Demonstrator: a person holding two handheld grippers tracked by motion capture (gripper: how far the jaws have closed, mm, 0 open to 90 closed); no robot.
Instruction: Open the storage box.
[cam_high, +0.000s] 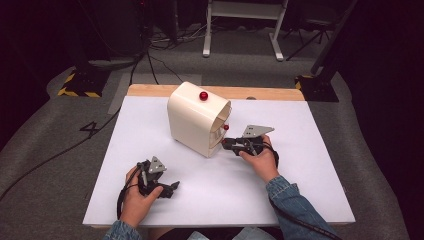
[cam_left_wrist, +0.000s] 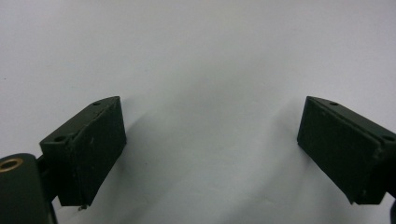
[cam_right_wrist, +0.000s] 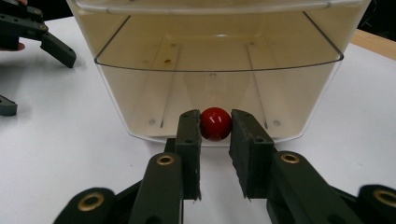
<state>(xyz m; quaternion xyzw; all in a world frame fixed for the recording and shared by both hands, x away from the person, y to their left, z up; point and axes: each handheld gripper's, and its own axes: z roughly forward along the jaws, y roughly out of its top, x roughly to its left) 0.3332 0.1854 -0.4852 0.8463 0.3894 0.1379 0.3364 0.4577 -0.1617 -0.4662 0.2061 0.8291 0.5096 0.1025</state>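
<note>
We have the right hand-held gripper (cam_right_wrist: 215, 135) closed on the red knob (cam_right_wrist: 215, 123) of the clear-fronted cream box (cam_high: 192, 120) on the table (cam_high: 300, 200). Its door looks still unopened. Our left hand-held gripper (cam_high: 167, 189) rests open, well apart.

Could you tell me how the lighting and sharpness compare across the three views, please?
High view: white table brightly lit, room beyond dark. Left gripper view: soft shadows under the open left tongs, slightly blurred. Right gripper view: glare spot on the red knob; nearest parts of the right tongs out of focus.
</note>
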